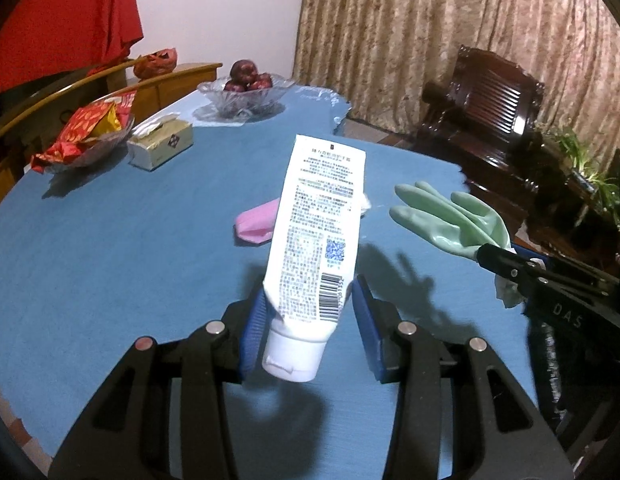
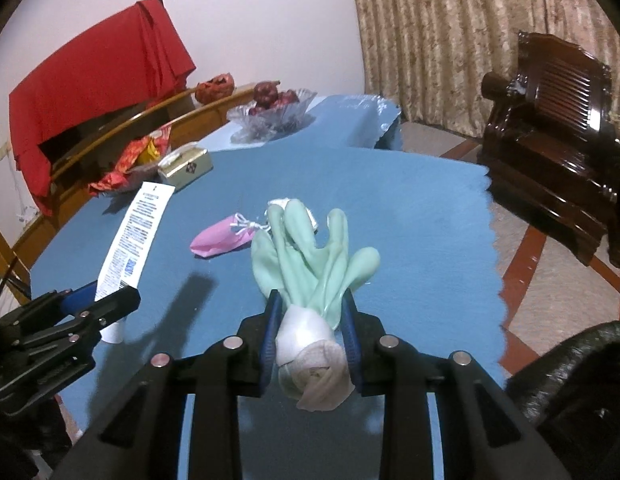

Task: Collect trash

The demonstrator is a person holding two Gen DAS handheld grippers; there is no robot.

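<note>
My left gripper (image 1: 308, 300) is shut on a white squeeze tube (image 1: 319, 224) with printed text, gripped near its cap end and held above the blue table (image 1: 110, 248). The same tube (image 2: 132, 236) and left gripper (image 2: 106, 300) show at the left of the right wrist view. My right gripper (image 2: 310, 312) is shut on a pale green rubber glove (image 2: 310, 256) at its rolled white cuff, with the glove fingers pointing away. That glove (image 1: 445, 216) appears at the right of the left wrist view. A pink mask (image 2: 222, 236) lies on the table beyond, and again (image 1: 258, 224) behind the tube.
A tissue box (image 1: 160, 146), a glass dish of red wrappers (image 1: 86, 140) and a glass fruit bowl (image 1: 246, 92) stand at the table's far left. A dark wooden armchair (image 2: 549, 152) is off the right edge. Curtains (image 1: 429, 20) hang behind.
</note>
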